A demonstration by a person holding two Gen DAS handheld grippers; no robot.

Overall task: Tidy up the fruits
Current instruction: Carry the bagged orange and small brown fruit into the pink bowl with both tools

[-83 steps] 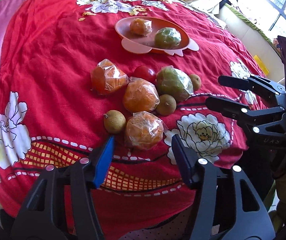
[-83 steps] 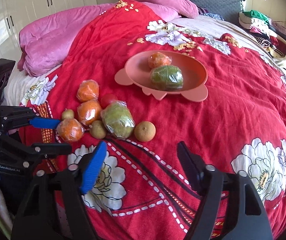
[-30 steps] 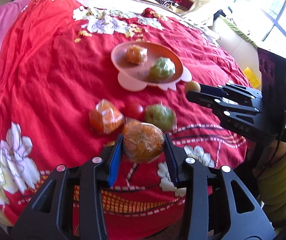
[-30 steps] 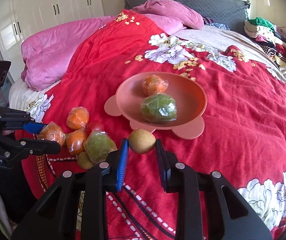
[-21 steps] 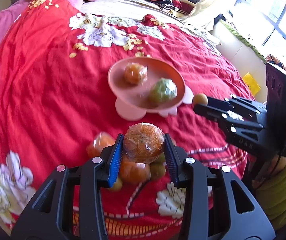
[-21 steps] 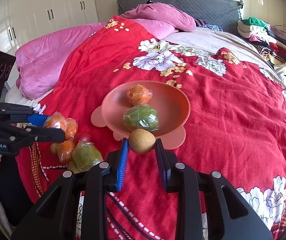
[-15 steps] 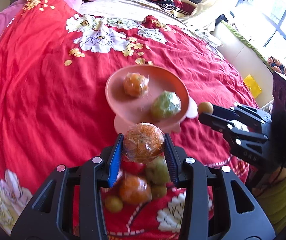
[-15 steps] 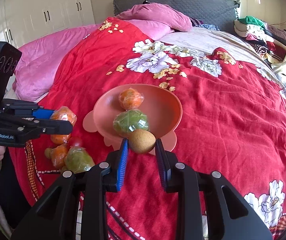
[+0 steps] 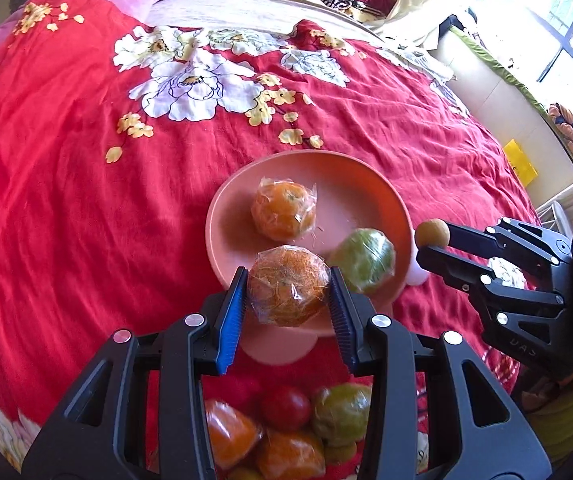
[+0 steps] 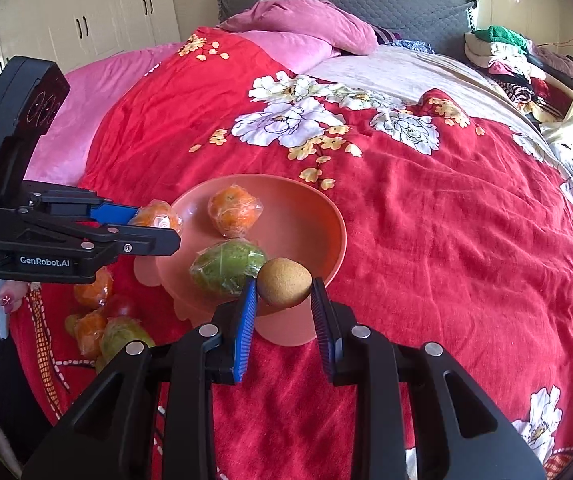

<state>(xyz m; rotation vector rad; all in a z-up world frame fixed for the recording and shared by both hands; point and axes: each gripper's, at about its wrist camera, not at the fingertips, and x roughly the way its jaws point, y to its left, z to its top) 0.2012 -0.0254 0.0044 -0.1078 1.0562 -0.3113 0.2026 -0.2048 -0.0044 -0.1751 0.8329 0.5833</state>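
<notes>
bedspread [image 10: 426,240]: red, white flowers | pillow [image 10: 306,26]: pink, at bedspread's far end | wardrobe [image 10: 86,12]: white, left of the pillow

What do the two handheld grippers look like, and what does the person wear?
Both the left gripper and the right gripper are black plastic frames with silver bolts and ribbed blue pads. The left one's side reads "GenRobot.AI". A yellow-green sleeve shows at the right hand.

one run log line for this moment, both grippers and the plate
left gripper: shut on wrapped orange | right gripper: shut on brown fruit | pink plate: wrapped orange, wrapped green fruit
</notes>
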